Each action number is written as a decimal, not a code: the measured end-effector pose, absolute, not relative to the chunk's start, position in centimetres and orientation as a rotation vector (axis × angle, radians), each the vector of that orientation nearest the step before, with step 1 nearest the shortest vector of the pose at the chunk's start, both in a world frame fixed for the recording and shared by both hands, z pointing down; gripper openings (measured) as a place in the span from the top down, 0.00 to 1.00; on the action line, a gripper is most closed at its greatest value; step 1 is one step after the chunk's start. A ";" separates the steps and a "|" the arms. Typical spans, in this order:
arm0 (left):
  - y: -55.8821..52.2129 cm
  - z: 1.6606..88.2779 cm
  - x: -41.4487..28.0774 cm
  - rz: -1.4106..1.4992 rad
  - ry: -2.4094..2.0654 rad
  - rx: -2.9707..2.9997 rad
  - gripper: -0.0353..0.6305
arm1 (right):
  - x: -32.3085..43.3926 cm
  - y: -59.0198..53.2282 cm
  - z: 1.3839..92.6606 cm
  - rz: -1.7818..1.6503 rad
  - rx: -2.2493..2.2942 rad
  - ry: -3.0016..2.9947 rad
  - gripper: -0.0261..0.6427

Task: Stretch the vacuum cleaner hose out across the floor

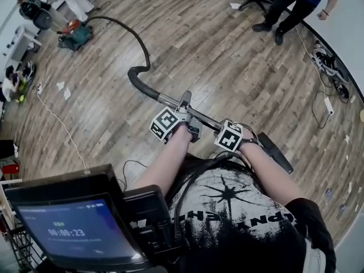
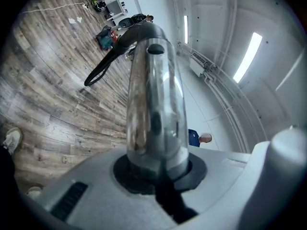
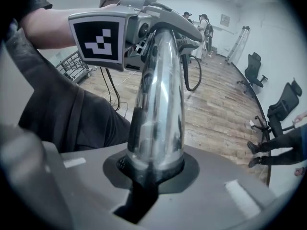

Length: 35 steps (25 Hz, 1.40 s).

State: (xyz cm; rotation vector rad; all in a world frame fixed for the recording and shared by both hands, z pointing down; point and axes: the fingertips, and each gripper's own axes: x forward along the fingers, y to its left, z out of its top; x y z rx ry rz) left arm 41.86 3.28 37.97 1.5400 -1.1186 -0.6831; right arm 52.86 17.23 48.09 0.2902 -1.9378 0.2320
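Both tongs are clamped on the chrome wand [image 1: 207, 122] right now. The left gripper [image 1: 185, 108] has its jaws closed partway around the tube, pads pressing on the metal, and it sits nearer the hose end. The right gripper [image 1: 249, 142] grips the same way a bit lower down the wand, closer to my body, so neither is empty and neither is anywhere near wide open. From the right gripper view I can see the tube [image 3: 160, 104] running from my jaws up to the left one's marker cube. From the left gripper view the wand [image 2: 153, 104] carries on to the black bend and then the hose [image 2: 103, 68]. The hose [image 1: 139, 44] itself lies on the wood floor [image 1: 227, 56], coming out of the green vacuum [image 1: 77, 36] way off at the far left. It swings round in a big lazy curve and then rises to the handle in front of me. So I'd say I'm mid-stretch: I've got the free end in hand, but that bow tells me there's slack left to take out. Next move, as I see it, is to carry the wand away from the vacuum, in line with the hose, until the curve goes flat, then lay the wand down. I reckon the thing to watch is pulling too hard, since the vacuum looks light enough to roll or tip and just follow me instead of letting the hose straighten. Grip looks solid on both sides, though slick chrome could twist in the pads if I yank.
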 end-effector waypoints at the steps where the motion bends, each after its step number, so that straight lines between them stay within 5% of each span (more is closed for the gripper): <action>1: 3.8 38.1 42.5 -0.677 -1.120 1.537 0.89 | 53.5 17.8 48.2 0.237 0.287 -1.940 0.85; 35: 6.6 40.6 47.9 -0.545 -0.893 1.564 0.89 | 56.0 23.0 49.5 0.396 0.477 -1.845 0.85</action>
